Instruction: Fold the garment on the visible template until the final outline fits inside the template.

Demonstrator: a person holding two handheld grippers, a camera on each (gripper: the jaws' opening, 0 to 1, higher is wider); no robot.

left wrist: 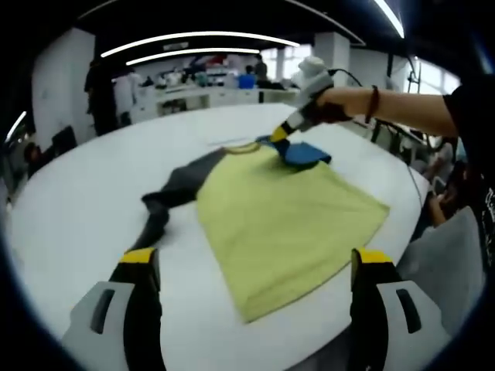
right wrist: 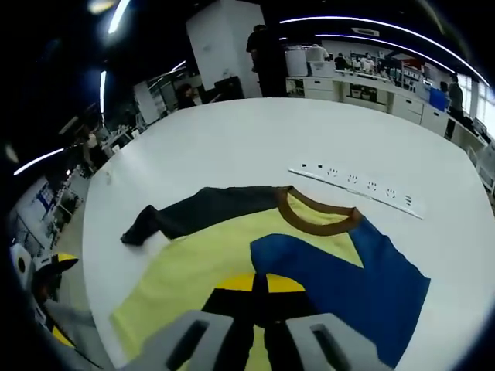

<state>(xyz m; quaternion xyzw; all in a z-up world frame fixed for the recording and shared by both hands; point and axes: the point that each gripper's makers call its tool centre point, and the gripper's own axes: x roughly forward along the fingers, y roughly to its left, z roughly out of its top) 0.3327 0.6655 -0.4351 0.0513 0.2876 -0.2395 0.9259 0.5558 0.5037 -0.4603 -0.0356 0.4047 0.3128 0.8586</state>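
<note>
Table: a large white round table (left wrist: 77,209) is seen across the middle of the left gripper view, and again in the right gripper view, stretching to the upper half of the frame.
Garment: a yellow shirt (left wrist: 286,216) is spread flat at the centre of the left gripper view; in the right gripper view it lies in the lower half of the frame.
Blue sleeve: a blue sleeve (right wrist: 363,278) is seen folded in over the yellow body, lower right of the right gripper view.
Dark sleeve: a dark grey sleeve (right wrist: 193,212) is stretched out toward the left of the frame.
Collar: a brown neckband (right wrist: 317,220) is seen at centre.
Strip: a white strip with dark marks (right wrist: 356,185) is laid on the table just above right of the collar, apart from the shirt.
Left gripper: the left gripper (left wrist: 255,263) is held wide apart at the bottom of its view, above the shirt's near edge, nothing between the jaws.
Right gripper: the right gripper (right wrist: 259,290) is closed, yellow tips together, over the blue sleeve's edge; whether cloth is pinched cannot be told.
</note>
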